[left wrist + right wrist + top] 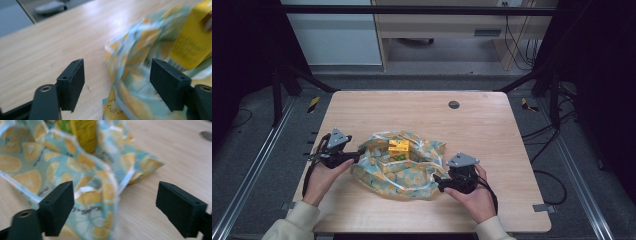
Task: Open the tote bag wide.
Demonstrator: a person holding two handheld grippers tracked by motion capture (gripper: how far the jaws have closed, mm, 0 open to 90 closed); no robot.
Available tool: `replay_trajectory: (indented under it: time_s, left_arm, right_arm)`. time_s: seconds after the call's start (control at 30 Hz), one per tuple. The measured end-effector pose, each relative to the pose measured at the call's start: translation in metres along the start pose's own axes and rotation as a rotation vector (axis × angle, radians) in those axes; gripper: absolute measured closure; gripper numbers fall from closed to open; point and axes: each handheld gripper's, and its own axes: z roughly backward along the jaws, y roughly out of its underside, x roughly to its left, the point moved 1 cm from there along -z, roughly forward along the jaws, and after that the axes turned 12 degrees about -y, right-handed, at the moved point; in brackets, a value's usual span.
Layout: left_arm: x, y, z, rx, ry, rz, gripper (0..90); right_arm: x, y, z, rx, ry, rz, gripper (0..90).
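**Lemon-print bag between two open grippers**

A crumpled bag (pixel 399 167) printed with lemon slices on pale blue lies on the wooden tabletop (pixel 472 125), toward the person's side of it. It serves as the landmark here. A yellow box (pixel 398 147) stands inside the bag, near its far edge; only the box's top part shows above the folds, and its lower part is hidden by the fabric. In the left gripper view the box (pixel 192 47) is blurred and cut off at the right edge, so its printing cannot be read. In the right gripper view the same box (pixel 83 133) is cut off at the top.

The left gripper (pixel 357 154) sits at the bag's left edge, held in the person's left hand (pixel 323 177). Its fingers (pixel 71 83) stand wide apart, with the bag's rim between them, nearer the right-hand one (whether that one touches the bag cannot be told through the blur).

The right gripper (pixel 439 181) sits at the bag's near right corner, held in the right hand (pixel 477 197). Its fingers (pixel 181 207) are also wide apart; the bag's folded edge (pixel 100 202) lies beside one of them, bare tabletop before the other. From above, the tips of both grippers are too small and dark to make out.

A small dark round disc (pixel 454 104) sits in the tabletop well beyond the bag.
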Motion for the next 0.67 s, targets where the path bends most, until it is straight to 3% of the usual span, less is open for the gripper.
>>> replay_trajectory:
  time_s: [0.17,0.27,0.3,0.37,0.4,0.5,0.53,0.57,0.6,0.67]
  left_arm:
    - [0.005,-0.007,0.017,-0.052,0.009,0.042,18.8]
    - [0.013,-0.004,0.025,-0.041,-0.004,0.063,14.2]
    - [0.016,-0.001,0.026,-0.024,-0.012,0.067,14.2]
    - [0.029,0.017,0.029,0.028,-0.051,0.083,11.8]
    - [0.031,0.022,0.030,0.047,-0.065,0.083,10.6]
    - [0.037,0.039,0.032,0.095,-0.102,0.099,9.8]
    - [0.038,0.047,0.034,0.118,-0.101,0.113,9.3]
    - [0.037,0.059,0.034,0.177,-0.088,0.124,8.1]
    - [0.035,0.064,0.034,0.215,-0.080,0.115,8.1]
    - [0.035,0.067,0.034,0.232,-0.088,0.106,8.1]
  right_arm:
    - [-0.017,0.001,0.017,-0.062,0.047,-0.029,8.3]
    - [-0.037,0.012,0.029,-0.063,0.098,-0.076,6.6]
    - [-0.037,0.012,0.029,-0.063,0.098,-0.076,6.6]
    - [-0.053,0.022,0.035,-0.050,0.131,-0.116,6.3]
    - [-0.059,0.027,0.037,-0.040,0.143,-0.145,6.2]
    - [-0.068,0.033,0.039,-0.019,0.161,-0.170,6.8]
    - [-0.073,0.037,0.039,0.002,0.179,-0.197,7.9]
    - [-0.079,0.043,0.040,0.028,0.197,-0.237,9.9]
    - [-0.082,0.046,0.040,0.037,0.203,-0.247,10.7]
    - [-0.084,0.048,0.039,0.046,0.211,-0.263,11.3]
